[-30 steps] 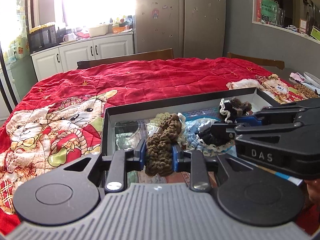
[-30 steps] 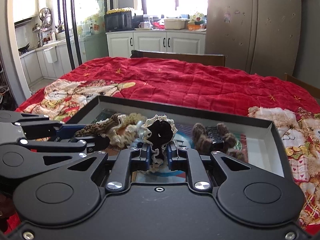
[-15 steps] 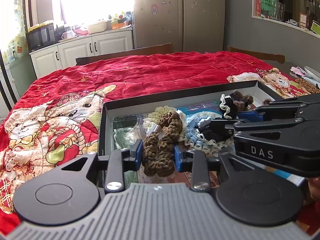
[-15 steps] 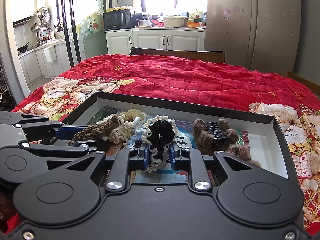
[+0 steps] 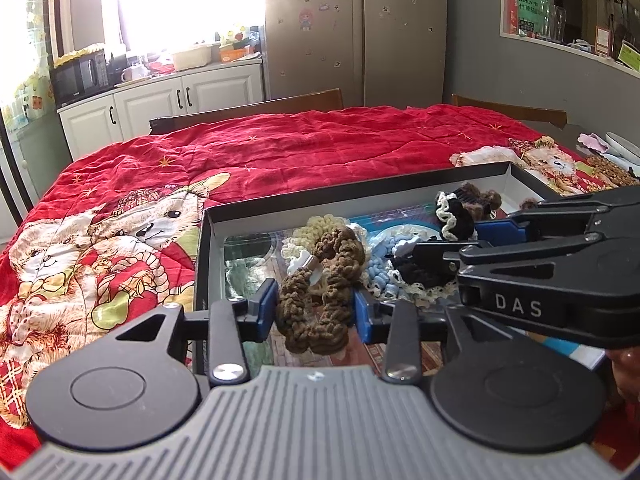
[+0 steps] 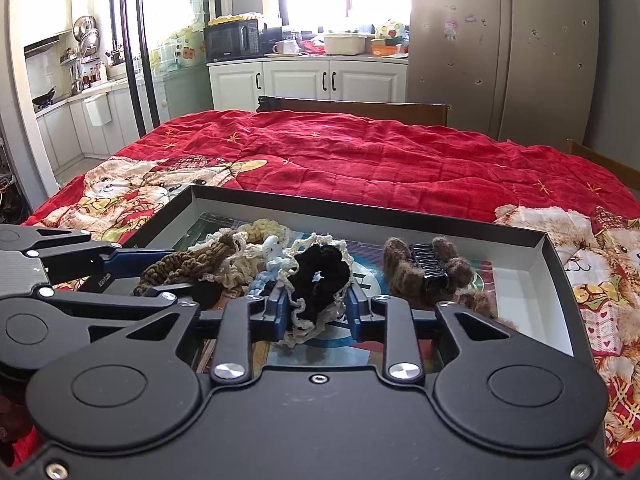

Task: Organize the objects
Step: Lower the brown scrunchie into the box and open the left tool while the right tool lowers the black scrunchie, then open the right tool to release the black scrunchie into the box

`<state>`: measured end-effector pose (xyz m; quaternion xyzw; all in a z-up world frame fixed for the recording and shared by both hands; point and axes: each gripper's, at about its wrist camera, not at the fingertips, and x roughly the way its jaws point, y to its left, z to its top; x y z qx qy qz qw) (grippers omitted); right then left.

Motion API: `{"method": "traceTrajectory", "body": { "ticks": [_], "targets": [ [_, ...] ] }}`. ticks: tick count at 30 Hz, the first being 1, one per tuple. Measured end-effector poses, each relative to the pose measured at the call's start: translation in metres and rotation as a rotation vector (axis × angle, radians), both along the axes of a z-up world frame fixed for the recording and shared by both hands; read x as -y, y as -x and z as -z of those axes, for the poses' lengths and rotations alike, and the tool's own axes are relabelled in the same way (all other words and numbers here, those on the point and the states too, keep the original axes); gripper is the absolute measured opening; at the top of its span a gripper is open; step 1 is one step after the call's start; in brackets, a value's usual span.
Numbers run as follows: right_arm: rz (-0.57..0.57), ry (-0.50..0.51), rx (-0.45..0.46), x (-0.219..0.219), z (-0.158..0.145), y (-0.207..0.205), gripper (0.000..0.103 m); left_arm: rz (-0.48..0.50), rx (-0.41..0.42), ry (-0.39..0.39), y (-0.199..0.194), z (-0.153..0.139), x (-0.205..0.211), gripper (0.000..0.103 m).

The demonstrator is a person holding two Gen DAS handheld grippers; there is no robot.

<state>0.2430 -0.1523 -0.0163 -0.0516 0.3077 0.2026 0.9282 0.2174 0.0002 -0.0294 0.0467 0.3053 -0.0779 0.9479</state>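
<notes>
Red quilt [image 5: 320,160]; both claws [image 5: 315,307] [image 6: 316,307] angled down, opening.

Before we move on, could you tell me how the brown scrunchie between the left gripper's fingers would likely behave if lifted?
The brown scrunchie looks like soft, bunched yarn, so it would probably sag rather than hold shape. It seems light. Its fuzzy surface should resist slipping, though loops might snag the neighbouring scrunchies in the box.

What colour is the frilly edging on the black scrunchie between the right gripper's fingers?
Cream, off-white lace around the black scrunchie; clearest in the right wrist view.
</notes>
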Motion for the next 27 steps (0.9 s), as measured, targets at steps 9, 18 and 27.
{"method": "traceTrajectory", "body": {
  "ticks": [9,18,27],
  "targets": [
    [0.012,-0.003,0.009,0.002,-0.001,0.002,0.033,-0.007,0.003,0.004,0.001,-0.001,-0.002,0.060],
    [0.033,0.001,0.036,0.005,-0.006,0.006,0.037,-0.008,0.011,0.011,0.002,-0.004,-0.003,0.063],
    [0.041,-0.017,0.068,0.008,-0.013,0.010,0.045,0.006,0.027,0.012,0.005,-0.006,0.000,0.072]
  ]
}}
